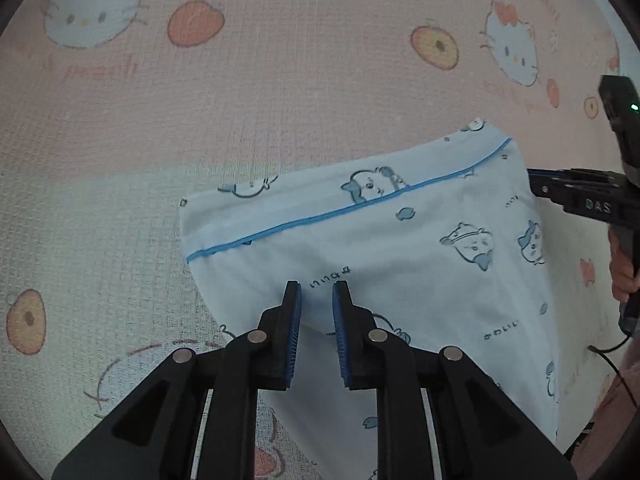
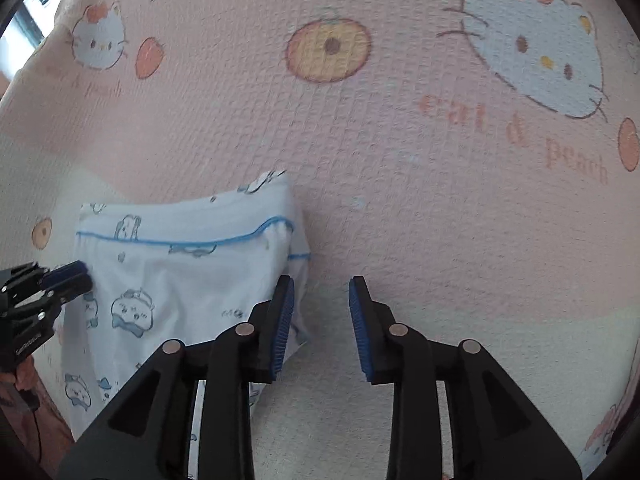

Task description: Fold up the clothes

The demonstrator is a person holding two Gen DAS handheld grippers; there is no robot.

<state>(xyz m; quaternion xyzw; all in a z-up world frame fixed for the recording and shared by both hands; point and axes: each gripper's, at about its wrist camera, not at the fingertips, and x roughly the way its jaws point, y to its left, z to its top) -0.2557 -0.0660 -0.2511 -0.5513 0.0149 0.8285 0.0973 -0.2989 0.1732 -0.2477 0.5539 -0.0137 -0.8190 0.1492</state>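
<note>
A folded light-blue garment (image 1: 400, 248) with cartoon prints and a blue piping line lies flat on the pink sheet. My left gripper (image 1: 316, 288) hovers over its near part, its blue pads a narrow gap apart and the cloth lying loose beneath them. In the right wrist view the garment (image 2: 180, 280) lies at the lower left. My right gripper (image 2: 321, 284) stands open just off its right edge, with the left finger (image 2: 282, 312) overlapping the cloth's border and only bare sheet between the pads. The left gripper (image 2: 82, 276) shows at the garment's left side.
The pink sheet (image 1: 280, 100) printed with cats and peaches spreads in all directions around the garment. A hand (image 1: 624, 276) holding the right tool's black housing (image 1: 592, 200) is at the right edge, with a thin cable below. A dark window corner (image 2: 36, 4) shows at upper left.
</note>
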